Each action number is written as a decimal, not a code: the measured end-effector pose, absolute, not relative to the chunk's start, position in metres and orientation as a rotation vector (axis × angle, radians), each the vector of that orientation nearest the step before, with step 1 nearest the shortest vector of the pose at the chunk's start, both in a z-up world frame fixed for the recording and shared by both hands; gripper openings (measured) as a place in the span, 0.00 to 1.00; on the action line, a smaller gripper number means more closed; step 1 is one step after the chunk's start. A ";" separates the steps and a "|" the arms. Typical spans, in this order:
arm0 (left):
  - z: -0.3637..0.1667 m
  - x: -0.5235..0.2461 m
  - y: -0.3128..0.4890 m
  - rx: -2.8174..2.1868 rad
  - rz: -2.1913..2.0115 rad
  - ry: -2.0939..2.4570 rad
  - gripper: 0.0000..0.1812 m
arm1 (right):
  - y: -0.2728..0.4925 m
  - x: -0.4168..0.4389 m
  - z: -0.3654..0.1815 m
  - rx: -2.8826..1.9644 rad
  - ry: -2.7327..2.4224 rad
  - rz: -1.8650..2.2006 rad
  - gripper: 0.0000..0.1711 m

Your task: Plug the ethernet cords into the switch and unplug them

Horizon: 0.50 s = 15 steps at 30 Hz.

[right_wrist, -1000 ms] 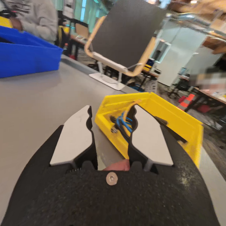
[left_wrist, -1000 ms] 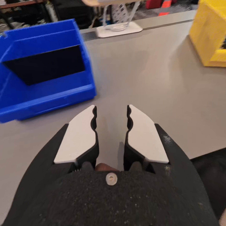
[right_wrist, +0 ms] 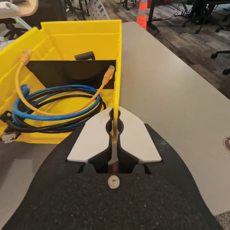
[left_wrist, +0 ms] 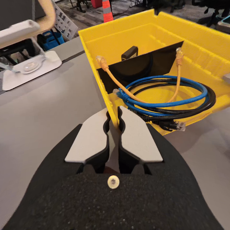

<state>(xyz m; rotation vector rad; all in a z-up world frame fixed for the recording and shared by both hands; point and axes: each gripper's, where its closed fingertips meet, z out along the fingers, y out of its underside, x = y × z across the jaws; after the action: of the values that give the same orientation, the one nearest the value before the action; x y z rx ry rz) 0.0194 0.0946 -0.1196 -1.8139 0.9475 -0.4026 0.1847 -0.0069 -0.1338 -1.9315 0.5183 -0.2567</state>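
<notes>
Cords number three in the yellow bin (left_wrist: 124,37) on the grey tabletop (left_wrist: 49,99): one orange cord (left_wrist: 119,84), one blue cord (left_wrist: 174,103) and one black cord (left_wrist: 186,112), coiled in front of a black divider (left_wrist: 143,67) (a dark boxy object (left_wrist: 130,52) stands behind it). Two grippers grip the bin: the left hand-held gripper (left_wrist: 112,109) is clamped on its left wall, the right hand-held gripper (right_wrist: 115,109) on its right wall. A second ago both were spread apart and holding nothing, the left facing a blue bin.
</notes>
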 end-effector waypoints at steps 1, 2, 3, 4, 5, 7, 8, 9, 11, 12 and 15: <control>-0.116 0.007 0.093 -1.811 -0.405 0.914 0.06 | -0.001 0.175 -0.130 -1.929 0.488 -0.250 0.01; -0.112 -0.007 0.094 -1.817 -0.404 0.873 0.06 | 0.005 0.164 -0.128 -1.926 0.460 -0.228 0.01; -0.108 -0.023 0.095 -1.826 -0.408 0.831 0.06 | 0.012 0.150 -0.126 -1.920 0.432 -0.203 0.01; -0.103 -0.039 0.097 -1.833 -0.410 0.791 0.06 | 0.019 0.136 -0.122 -1.911 0.399 -0.186 0.01; -0.098 -0.056 0.099 -1.837 -0.404 0.757 0.06 | 0.027 0.122 -0.116 -1.891 0.352 -0.196 0.01; -0.086 -0.090 0.107 -1.826 -0.361 0.699 0.06 | 0.045 0.092 -0.101 -1.839 0.260 -0.221 0.02; -0.081 -0.107 0.112 -1.815 -0.326 0.671 0.06 | 0.054 0.077 -0.095 -1.814 0.221 -0.222 0.02; -0.078 -0.124 0.117 -1.805 -0.292 0.642 0.06 | 0.063 0.062 -0.090 -1.793 0.191 -0.216 0.02; -0.078 -0.152 0.129 -1.804 -0.248 0.587 0.06 | 0.082 0.037 -0.089 -1.783 0.157 -0.208 0.02; -0.081 -0.162 0.135 -1.817 -0.238 0.565 0.05 | 0.092 0.027 -0.092 -1.796 0.147 -0.206 0.03; -0.101 -0.185 0.152 -1.865 -0.196 0.533 0.05 | 0.116 0.007 -0.107 -1.855 0.119 -0.166 0.02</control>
<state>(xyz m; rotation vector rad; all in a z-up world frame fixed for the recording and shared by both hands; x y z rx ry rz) -0.1854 0.1523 -0.1011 -1.8653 0.5328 -0.1958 0.0069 0.1162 -0.1068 -1.8546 0.1195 -0.1659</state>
